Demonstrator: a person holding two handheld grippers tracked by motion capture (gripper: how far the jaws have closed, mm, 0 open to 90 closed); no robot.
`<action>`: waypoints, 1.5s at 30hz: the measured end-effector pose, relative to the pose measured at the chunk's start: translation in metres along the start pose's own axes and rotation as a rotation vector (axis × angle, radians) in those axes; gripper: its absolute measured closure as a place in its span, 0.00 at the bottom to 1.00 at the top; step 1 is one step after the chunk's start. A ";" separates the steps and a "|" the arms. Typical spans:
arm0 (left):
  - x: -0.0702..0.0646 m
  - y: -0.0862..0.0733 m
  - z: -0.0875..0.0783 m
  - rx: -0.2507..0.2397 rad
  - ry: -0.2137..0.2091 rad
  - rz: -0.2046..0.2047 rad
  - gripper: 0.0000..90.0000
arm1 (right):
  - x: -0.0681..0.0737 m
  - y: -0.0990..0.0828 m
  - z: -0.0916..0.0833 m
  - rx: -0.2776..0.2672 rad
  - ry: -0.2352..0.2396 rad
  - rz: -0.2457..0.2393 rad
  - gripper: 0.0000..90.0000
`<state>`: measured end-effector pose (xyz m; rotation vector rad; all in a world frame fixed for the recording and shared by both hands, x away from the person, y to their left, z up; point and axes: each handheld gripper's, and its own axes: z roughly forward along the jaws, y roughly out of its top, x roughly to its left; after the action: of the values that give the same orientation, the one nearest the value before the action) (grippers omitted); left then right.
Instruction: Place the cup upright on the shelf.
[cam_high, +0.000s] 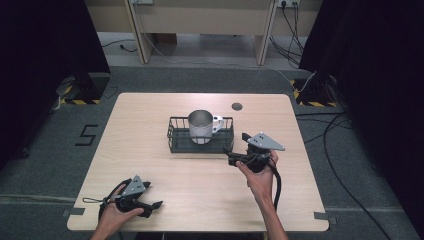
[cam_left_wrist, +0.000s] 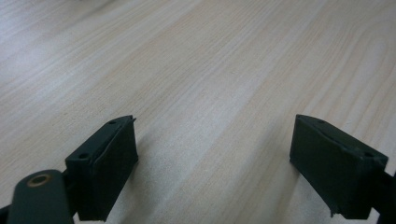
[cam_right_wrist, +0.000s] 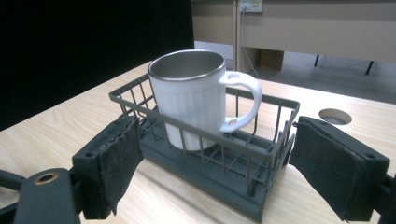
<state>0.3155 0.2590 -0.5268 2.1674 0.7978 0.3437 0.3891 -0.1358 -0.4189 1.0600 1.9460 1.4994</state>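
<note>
Tabletop: right gripper (cam_high: 234, 156) level, facing basket (cam_high: 176, 141).

One readable mark: a black numeral "5" (cam_high: 86, 135), taped or painted on the grey carpet floor (cam_high: 45, 165) left of the light wooden table (cam_high: 150, 165), seen in the high view. No brand, label or text legible on the white ribbed mug w/ metal interior (cam_right_wrist: 191, 100) or the dark grey wire basket (cam_right_wrist: 261, 154) in the right gripper view.

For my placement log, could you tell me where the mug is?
The mug stands upright inside the wire basket at mid-table, just left of the right gripper.
</note>
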 end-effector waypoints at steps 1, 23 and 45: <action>0.000 0.000 0.000 0.000 0.000 0.000 0.16 | 0.000 -0.002 -0.001 0.000 0.001 0.002 0.18; 0.000 0.000 0.000 -0.001 0.000 -0.001 0.16 | 0.000 -0.051 -0.035 0.056 0.004 0.010 0.18; 0.000 0.000 0.000 0.000 0.000 0.000 0.16 | 0.001 -0.099 -0.048 0.180 0.038 0.019 0.17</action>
<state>0.3155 0.2590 -0.5268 2.1673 0.7976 0.3443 0.3234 -0.1739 -0.4988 1.1355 2.1358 1.3841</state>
